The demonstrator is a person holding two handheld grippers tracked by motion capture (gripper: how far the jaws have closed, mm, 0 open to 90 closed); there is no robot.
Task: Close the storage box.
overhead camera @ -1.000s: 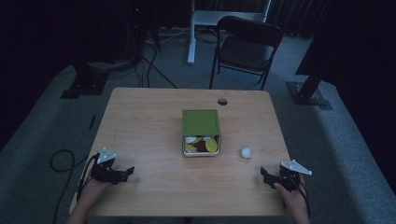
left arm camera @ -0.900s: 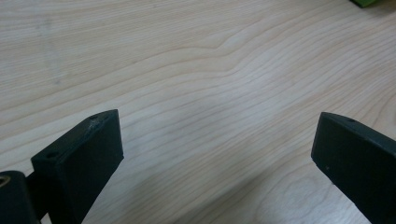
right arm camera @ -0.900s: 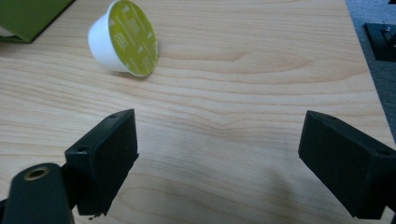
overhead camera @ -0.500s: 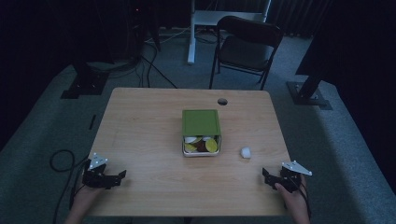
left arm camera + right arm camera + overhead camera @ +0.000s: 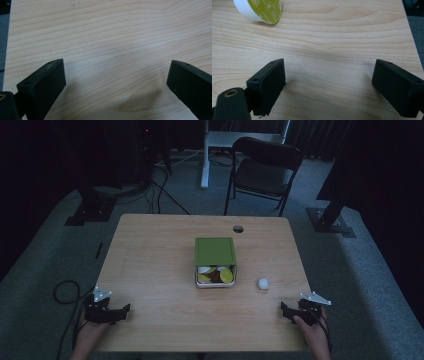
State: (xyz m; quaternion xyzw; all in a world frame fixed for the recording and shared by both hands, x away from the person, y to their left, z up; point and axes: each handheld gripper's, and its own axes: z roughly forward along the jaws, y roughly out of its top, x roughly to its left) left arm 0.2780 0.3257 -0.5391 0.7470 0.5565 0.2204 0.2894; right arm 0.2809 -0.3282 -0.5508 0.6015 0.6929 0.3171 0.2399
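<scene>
I hold the left gripper (image 5: 125,309) at the table's (image 5: 150,250) near left corner, jaws spread wide over bare wood. My right gripper (image 5: 284,309) sits at the near right corner, jaws likewise wide and holding nothing. A small white round capsule (image 5: 262,283) lies on its side ahead of the right gripper, just right of the green-lidded box (image 5: 215,261), whose near end shows similar capsules.
</scene>
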